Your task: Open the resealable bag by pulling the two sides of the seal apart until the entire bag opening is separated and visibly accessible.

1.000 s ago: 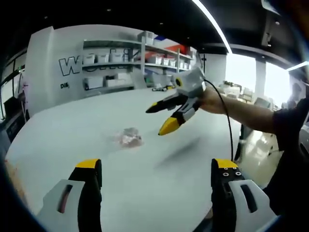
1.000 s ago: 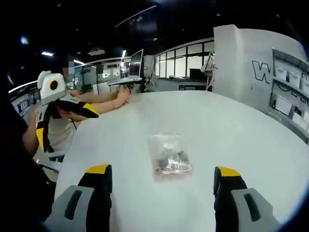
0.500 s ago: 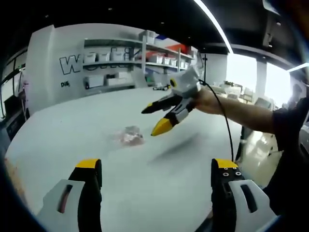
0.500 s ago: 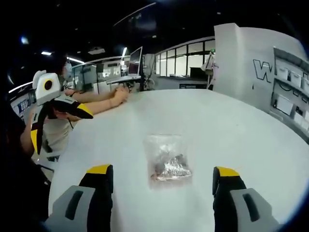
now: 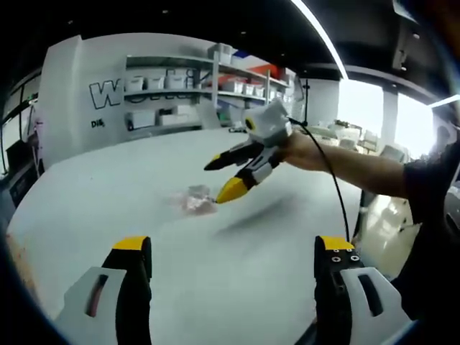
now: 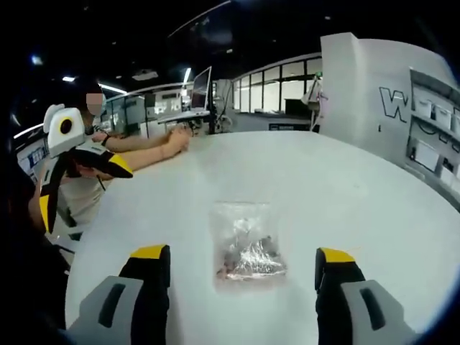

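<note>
Two pairs of tongs, jaws apart and empty, frame the sealed resealable bag [image 6: 246, 246] lying flat on the white table [image 6: 345, 187], right tongs [image 6: 244, 262] nearest, left tongs [image 5: 233, 255] further back, ready to grip its seal.

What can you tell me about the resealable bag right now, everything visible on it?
The resealable bag is small, clear, crinkly plastic, lying flat on the white table. Dark and silvery contents sit bunched at the end nearer the right claw; the far end looks empty and flat. I cannot tell whether the seal is shut. Nothing grips it: the right claw's open jaws frame it, and in the left gripper view the right claw hovers just beside the bag.
</note>
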Demonstrator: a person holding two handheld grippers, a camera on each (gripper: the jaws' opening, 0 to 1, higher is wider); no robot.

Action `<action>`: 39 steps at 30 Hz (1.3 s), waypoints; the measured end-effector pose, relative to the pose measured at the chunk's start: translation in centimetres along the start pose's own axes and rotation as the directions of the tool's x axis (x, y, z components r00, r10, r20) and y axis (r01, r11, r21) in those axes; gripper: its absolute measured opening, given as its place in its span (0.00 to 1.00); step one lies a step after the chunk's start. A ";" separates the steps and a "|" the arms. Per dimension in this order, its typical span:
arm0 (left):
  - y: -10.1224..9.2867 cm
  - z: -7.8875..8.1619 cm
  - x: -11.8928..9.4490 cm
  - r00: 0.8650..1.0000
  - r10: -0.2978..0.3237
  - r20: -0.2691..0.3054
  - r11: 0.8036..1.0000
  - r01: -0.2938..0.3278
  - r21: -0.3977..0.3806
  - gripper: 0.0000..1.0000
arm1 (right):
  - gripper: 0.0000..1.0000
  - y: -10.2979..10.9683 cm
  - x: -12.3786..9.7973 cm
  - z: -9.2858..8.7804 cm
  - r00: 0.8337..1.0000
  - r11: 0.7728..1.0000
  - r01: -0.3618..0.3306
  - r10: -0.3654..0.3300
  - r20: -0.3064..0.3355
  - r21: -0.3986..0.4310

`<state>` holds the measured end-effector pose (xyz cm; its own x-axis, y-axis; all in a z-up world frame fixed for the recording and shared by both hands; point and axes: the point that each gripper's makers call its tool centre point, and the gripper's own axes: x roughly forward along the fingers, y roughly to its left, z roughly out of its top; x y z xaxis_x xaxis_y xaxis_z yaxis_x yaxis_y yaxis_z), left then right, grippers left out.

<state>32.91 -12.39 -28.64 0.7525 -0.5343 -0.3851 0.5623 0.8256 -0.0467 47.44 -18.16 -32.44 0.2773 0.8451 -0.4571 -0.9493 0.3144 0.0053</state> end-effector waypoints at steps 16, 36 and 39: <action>0.4 -0.2 0.0 1.000 0.004 -0.002 1.000 -0.004 -0.010 0.93 | 0.75 -0.2 1.6 -0.2 1.000 1.000 -0.008 0.008 -0.011 -0.018; 1.0 -0.5 0.0 1.000 0.009 -0.008 1.000 -0.009 -0.013 0.93 | 0.57 -0.3 3.2 -0.5 0.999 0.999 -0.018 0.016 -0.035 -0.039; 1.0 -0.6 -0.1 1.000 0.010 -0.009 1.000 -0.010 -0.012 0.93 | 0.55 -0.3 3.5 -1.0 0.999 0.999 -0.022 0.020 -0.050 -0.034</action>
<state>33.24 -11.38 -29.17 0.7548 -0.5243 -0.3942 0.5505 0.8331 -0.0539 48.54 -15.66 -34.92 0.2504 0.8287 -0.5006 -0.9596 0.2809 -0.0149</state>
